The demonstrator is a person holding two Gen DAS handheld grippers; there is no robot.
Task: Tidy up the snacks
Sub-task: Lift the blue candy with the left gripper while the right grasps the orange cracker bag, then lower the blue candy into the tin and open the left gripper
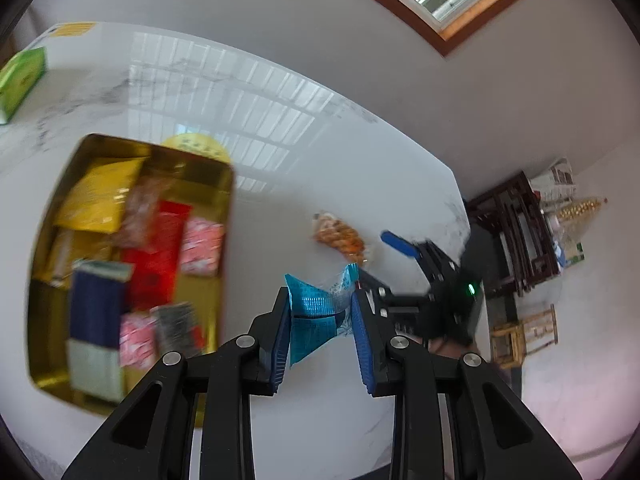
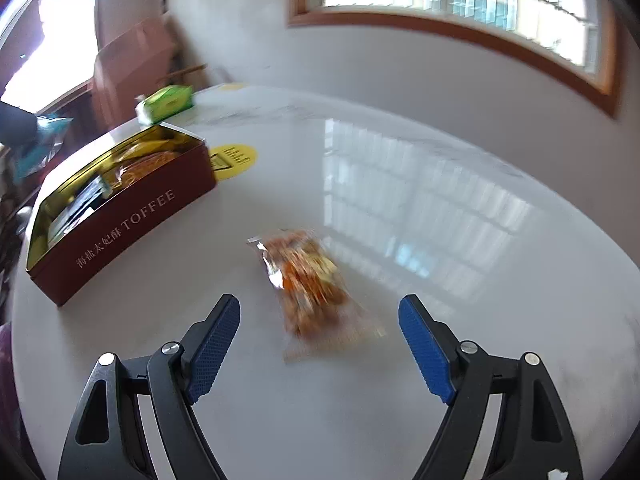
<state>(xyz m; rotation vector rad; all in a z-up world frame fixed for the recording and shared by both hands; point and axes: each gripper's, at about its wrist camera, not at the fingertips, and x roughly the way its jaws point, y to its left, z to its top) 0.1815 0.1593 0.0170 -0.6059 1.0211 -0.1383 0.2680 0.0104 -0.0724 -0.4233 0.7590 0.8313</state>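
My left gripper (image 1: 320,320) pinches a light blue packet (image 1: 316,312); my spread right gripper (image 2: 320,344) should take the soft, crinkly orange snack bag (image 2: 308,280) mid-body.

Glossy marble-look table (image 2: 400,208); shiny gold-lined metal tin (image 1: 224,208).

"TOFFEE" on red tin (image 2: 132,224) side

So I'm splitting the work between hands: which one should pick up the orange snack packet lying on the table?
Right. The right gripper is open and empty, with the orange snack packet lying just ahead between its fingers. The left gripper is already shut on a blue packet, so it is occupied.
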